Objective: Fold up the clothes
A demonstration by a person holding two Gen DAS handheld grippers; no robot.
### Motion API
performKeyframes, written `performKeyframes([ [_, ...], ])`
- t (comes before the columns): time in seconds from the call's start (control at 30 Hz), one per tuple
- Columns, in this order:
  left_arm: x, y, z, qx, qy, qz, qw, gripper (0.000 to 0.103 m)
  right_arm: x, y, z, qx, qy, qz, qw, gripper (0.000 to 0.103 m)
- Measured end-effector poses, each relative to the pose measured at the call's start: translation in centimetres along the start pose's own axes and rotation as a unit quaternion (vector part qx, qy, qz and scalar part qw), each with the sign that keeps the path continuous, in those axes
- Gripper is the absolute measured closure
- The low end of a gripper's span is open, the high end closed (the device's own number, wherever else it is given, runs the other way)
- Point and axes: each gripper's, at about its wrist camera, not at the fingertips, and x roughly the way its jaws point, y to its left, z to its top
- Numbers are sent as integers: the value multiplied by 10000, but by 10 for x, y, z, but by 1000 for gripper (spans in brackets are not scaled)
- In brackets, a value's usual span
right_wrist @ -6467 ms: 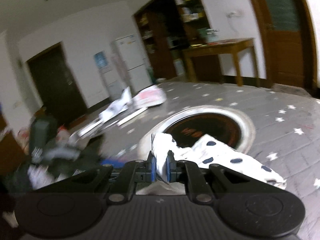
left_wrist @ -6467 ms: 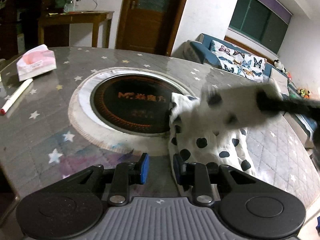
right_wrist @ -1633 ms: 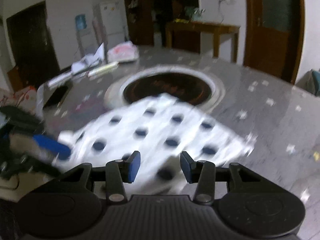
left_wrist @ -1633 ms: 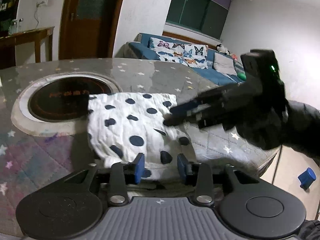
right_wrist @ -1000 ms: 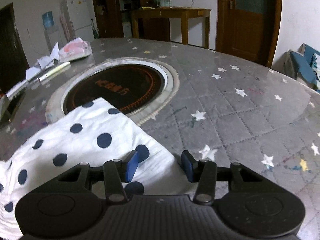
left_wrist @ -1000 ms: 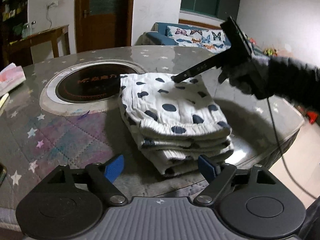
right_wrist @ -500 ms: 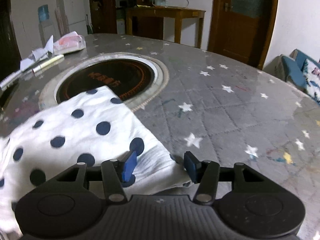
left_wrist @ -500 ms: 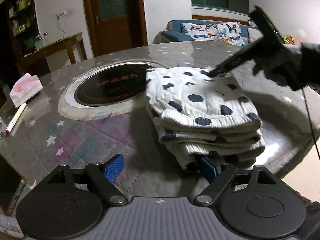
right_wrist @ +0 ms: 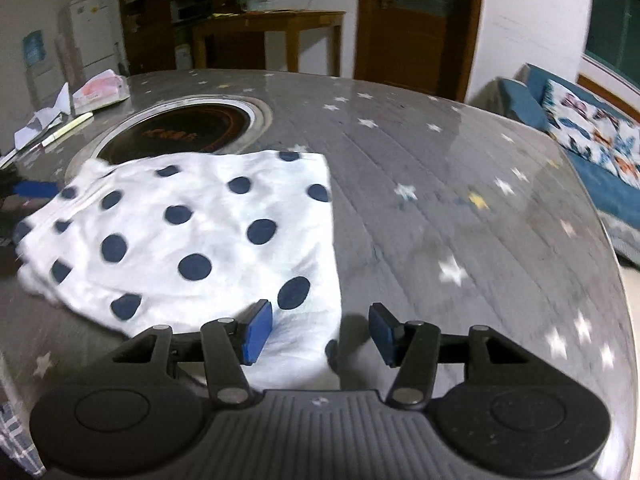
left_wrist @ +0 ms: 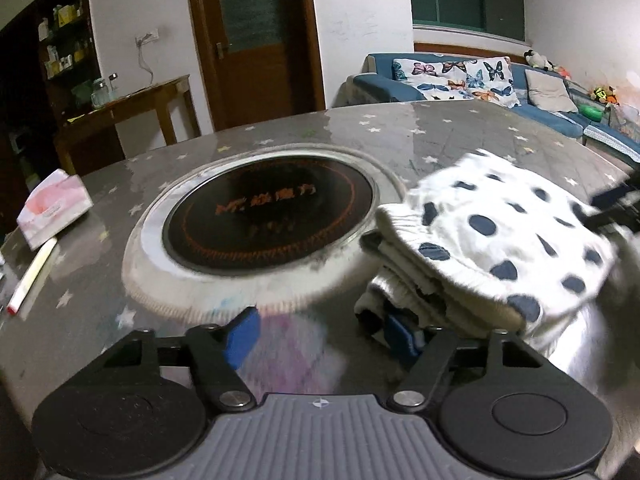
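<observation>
Both tongs [left_wrist: 322, 334] [right_wrist: 320, 332] agape beside garment [right_wrist: 188, 236]

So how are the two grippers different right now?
The left gripper spreads its fingers wider than the right gripper. The left one's right finger touches the stacked edge of the folded spotty cloth; the right gripper hangs over the cloth's flat corner. Both are open, with blue pads, holding nothing.
</observation>
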Motion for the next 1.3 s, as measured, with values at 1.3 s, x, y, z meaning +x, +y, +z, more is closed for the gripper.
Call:
performKeyframes([
  [1.3,-3,21,35,-2516,755,-1321,9558,9,2,222,-10,-4071,-709,531,9091,57],
])
